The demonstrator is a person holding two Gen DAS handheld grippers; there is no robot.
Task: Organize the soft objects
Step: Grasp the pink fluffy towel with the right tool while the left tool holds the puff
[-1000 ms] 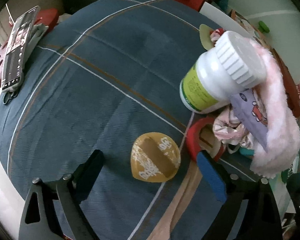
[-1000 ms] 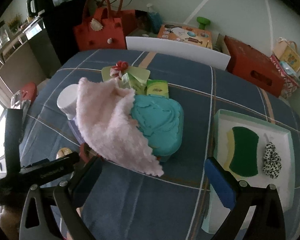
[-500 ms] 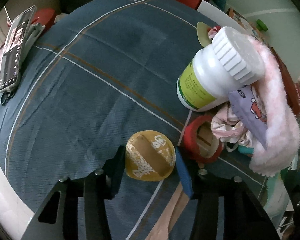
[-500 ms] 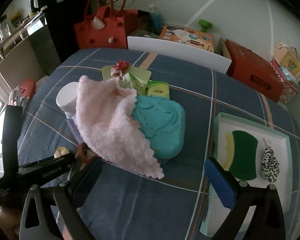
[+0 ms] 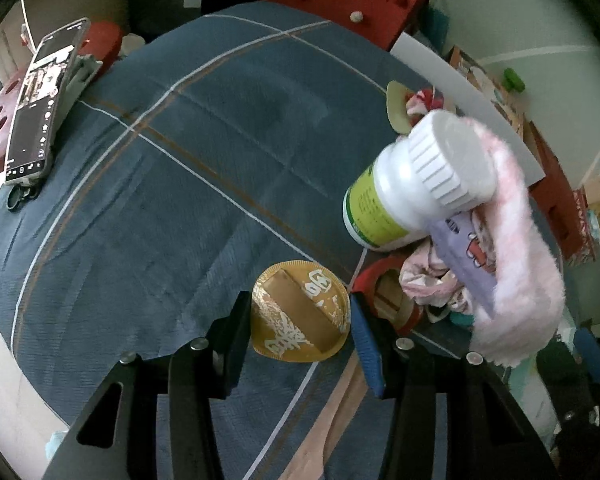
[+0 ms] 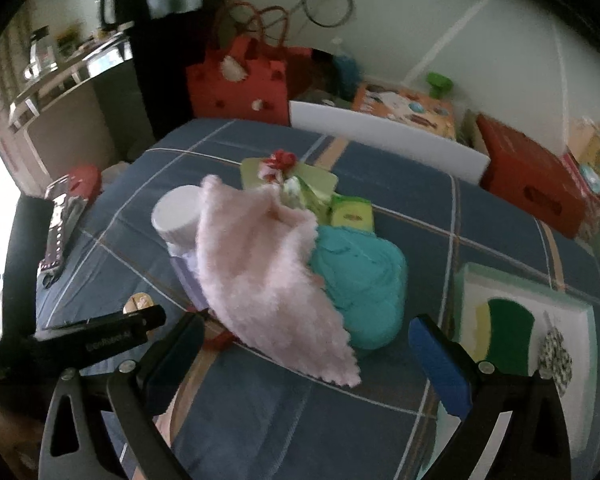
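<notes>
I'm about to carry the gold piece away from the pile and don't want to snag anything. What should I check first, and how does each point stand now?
1. Left gripper closed on the gold pouch: ok, both pads sit against its edges.
2. Pouch lifted off the blue cloth: cannot tell from this angle.
3. Red ring free of the grip: cannot tell; it lies right beside the blue pad.
4. White bottle stable: not ok, it leans tilted on the pile under the pink towel.
5. Right gripper free: ok, jaws wide open, nothing between them.
6. Room in the tray: ok, bare space beside the green sponge.
</notes>
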